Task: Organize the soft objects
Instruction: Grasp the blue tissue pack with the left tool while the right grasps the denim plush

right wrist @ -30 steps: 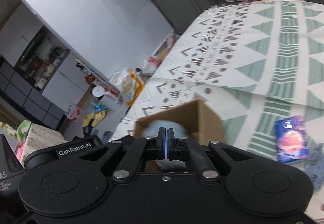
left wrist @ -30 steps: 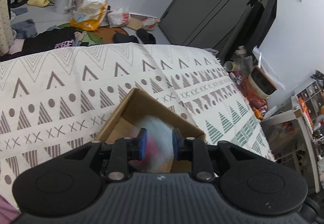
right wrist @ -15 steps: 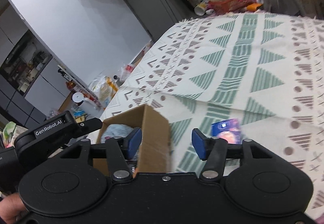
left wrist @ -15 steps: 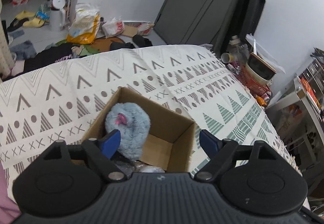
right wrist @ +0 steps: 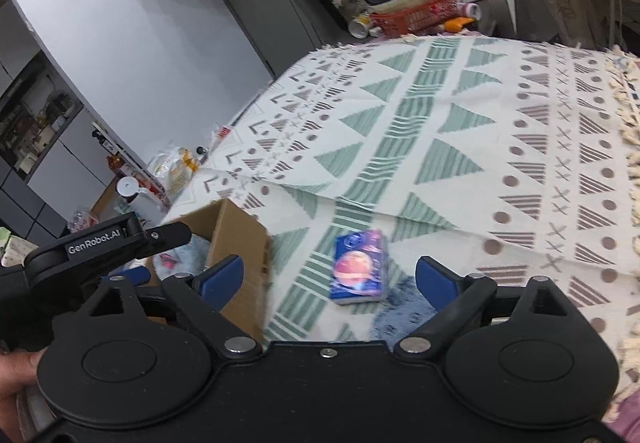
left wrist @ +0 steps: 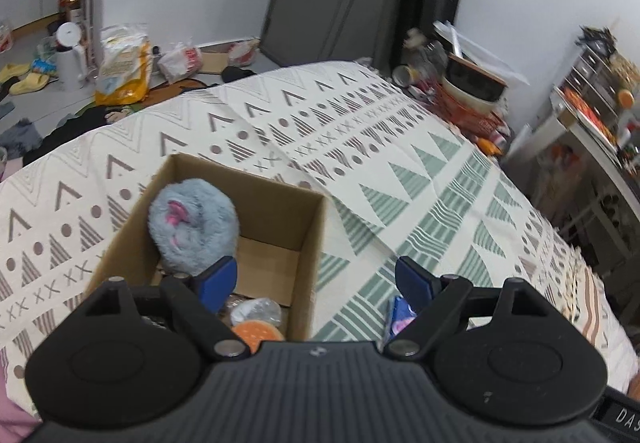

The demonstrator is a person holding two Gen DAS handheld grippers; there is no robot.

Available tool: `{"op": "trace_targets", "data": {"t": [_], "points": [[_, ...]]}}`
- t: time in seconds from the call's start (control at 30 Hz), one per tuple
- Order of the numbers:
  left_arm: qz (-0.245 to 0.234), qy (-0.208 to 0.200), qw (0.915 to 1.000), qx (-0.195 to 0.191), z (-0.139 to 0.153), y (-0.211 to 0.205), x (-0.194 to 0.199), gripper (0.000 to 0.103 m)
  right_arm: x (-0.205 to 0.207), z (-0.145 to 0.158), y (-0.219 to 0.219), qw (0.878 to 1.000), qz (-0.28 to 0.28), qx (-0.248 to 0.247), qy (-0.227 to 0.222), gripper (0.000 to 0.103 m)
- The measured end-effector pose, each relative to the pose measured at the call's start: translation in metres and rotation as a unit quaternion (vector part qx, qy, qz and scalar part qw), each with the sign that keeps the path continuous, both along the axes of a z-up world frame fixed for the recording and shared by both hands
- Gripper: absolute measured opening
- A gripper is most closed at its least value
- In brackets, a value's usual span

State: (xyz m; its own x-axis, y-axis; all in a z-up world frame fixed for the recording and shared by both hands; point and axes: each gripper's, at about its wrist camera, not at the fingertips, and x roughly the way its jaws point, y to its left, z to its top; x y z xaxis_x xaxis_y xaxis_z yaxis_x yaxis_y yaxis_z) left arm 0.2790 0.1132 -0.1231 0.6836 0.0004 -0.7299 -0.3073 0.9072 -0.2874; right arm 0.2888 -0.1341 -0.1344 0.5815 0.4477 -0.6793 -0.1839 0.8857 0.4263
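One cardboard box is seen; one blue plush lies inside, one tissue pack right of it, lengthwise away. Both the left gripper and the right gripper are held apart.

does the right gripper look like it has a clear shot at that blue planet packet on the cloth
Probably yes. The right gripper is open, and the blue packet lies flat on the cloth ahead of its fingers, uncovered and apart from the cardboard box.

Both grippers' jaws have spread wide, the blue plush toy now apparently loose in the box.
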Motion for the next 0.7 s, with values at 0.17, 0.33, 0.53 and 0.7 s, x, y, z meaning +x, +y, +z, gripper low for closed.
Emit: {"op": "trace_targets", "data": {"t": [0.17,0.33,0.53,0.7], "points": [[-0.039,0.003,0.9989,0.026,-0.004,-0.023,0.003,0.085,-0.001,-0.016,-0.020,1.000,-0.014,-0.002,0.017,0.093],[-0.079,0.016,0.9963,0.030,-0.015,-0.043,0.005,0.085,0.003,-0.037,-0.037,0.998,-0.040,0.013,0.048,0.093],[-0.097,0.028,0.9946,0.025,-0.026,-0.055,0.013,0.085,0.008,-0.057,-0.047,0.993,-0.062,0.051,0.089,0.093],[-0.114,0.032,0.9924,0.033,-0.032,-0.067,0.018,0.085,0.015,-0.082,-0.052,0.982,-0.075,0.093,0.143,0.085]]}}
